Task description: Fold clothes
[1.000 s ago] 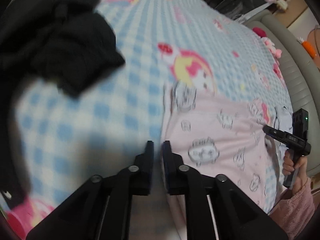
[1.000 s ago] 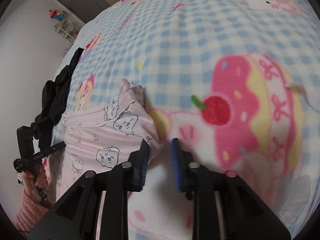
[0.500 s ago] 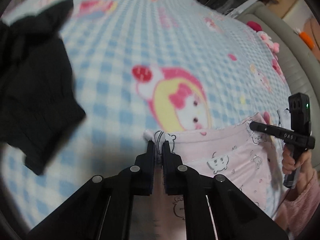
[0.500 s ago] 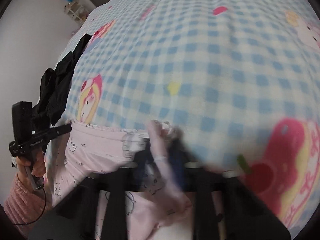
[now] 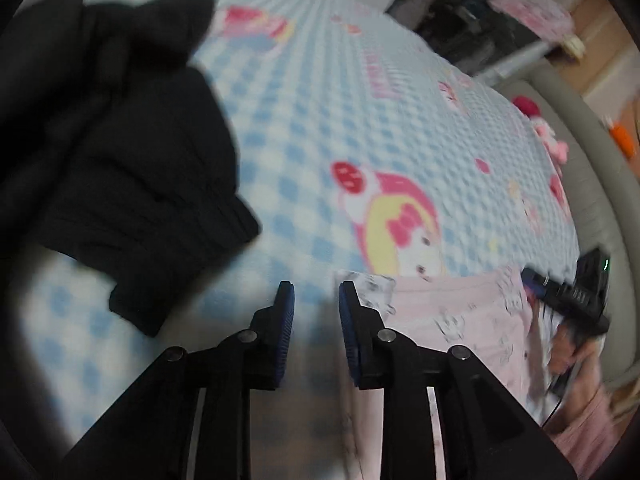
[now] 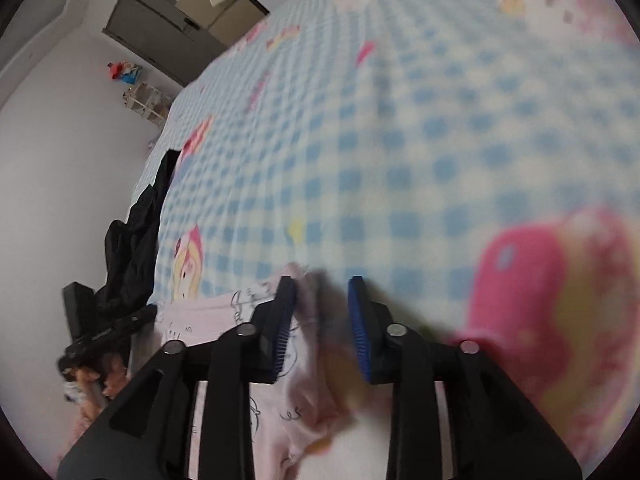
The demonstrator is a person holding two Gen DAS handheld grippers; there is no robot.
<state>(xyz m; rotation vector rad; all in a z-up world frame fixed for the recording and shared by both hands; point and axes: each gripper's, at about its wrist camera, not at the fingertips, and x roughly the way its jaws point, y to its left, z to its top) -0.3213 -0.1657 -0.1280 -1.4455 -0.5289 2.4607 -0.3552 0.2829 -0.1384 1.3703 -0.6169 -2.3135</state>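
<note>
A pink garment with small cartoon prints lies on the blue checked bedspread. My left gripper is open and empty, just left of the garment's upper left corner. My right gripper is open over the garment's other corner; pink cloth lies below and between its fingers, and I cannot tell if it touches them. Each gripper shows in the other's view: the right one in the left wrist view, the left one in the right wrist view.
A heap of black clothes lies on the bed to the left, also seen in the right wrist view. A grey padded bed edge with plush toys runs along the right. A dark cabinet stands beyond the bed.
Both grippers held the garment's corners shut half a second ago. Both have now opened and let go, and the garment lies on the bed. The left gripper has pulled back slightly.
</note>
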